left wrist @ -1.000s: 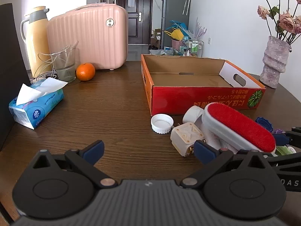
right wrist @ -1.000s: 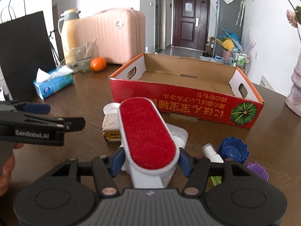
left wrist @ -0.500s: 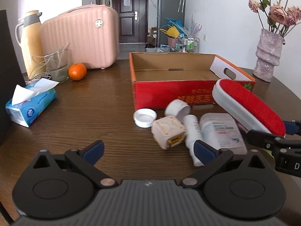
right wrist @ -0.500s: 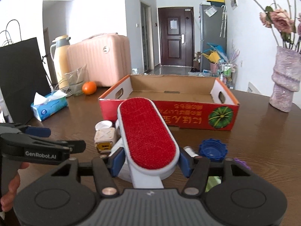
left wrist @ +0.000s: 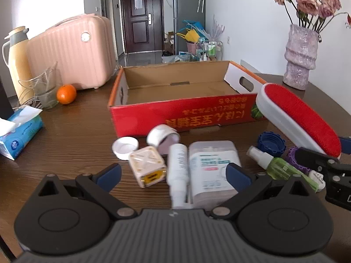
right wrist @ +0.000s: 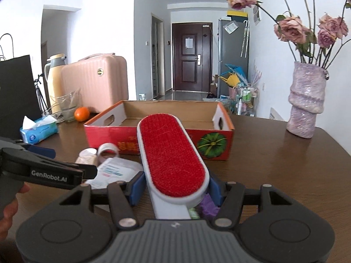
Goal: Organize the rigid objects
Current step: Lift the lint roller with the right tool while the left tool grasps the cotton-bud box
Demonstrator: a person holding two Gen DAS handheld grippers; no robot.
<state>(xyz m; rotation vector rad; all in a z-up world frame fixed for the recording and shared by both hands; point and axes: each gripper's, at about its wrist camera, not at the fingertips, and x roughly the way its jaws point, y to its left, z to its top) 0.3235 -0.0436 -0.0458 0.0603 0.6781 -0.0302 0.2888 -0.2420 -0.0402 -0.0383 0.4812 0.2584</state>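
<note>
My right gripper (right wrist: 175, 188) is shut on a white lint brush with a red pad (right wrist: 171, 153). It holds the brush above the table, pointing at the open red cardboard box (right wrist: 105, 131). In the left wrist view the brush (left wrist: 300, 118) hangs at the right, beside the box's (left wrist: 175, 118) front corner. My left gripper (left wrist: 173, 173) is open and low over the table. A cream cube (left wrist: 148, 166), a white spray bottle (left wrist: 177, 166) and a white flat pack (left wrist: 210, 166) lie between its fingers, untouched. The box is empty.
A white cap (left wrist: 125, 148), a white roll (left wrist: 161, 137), a blue cap (left wrist: 271, 143), a purple cap (left wrist: 294, 155) and a green spray bottle (left wrist: 278, 166) lie before the box. A tissue pack (left wrist: 19, 131), orange (left wrist: 66, 94), glass (left wrist: 47, 89), suitcase (left wrist: 72, 52) stand left, a vase (left wrist: 300, 59) right.
The right gripper has carried the brush off the pile, to the right and toward the box. The left gripper has slid right, so the cube, bottle and pack now lie between its fingers.
</note>
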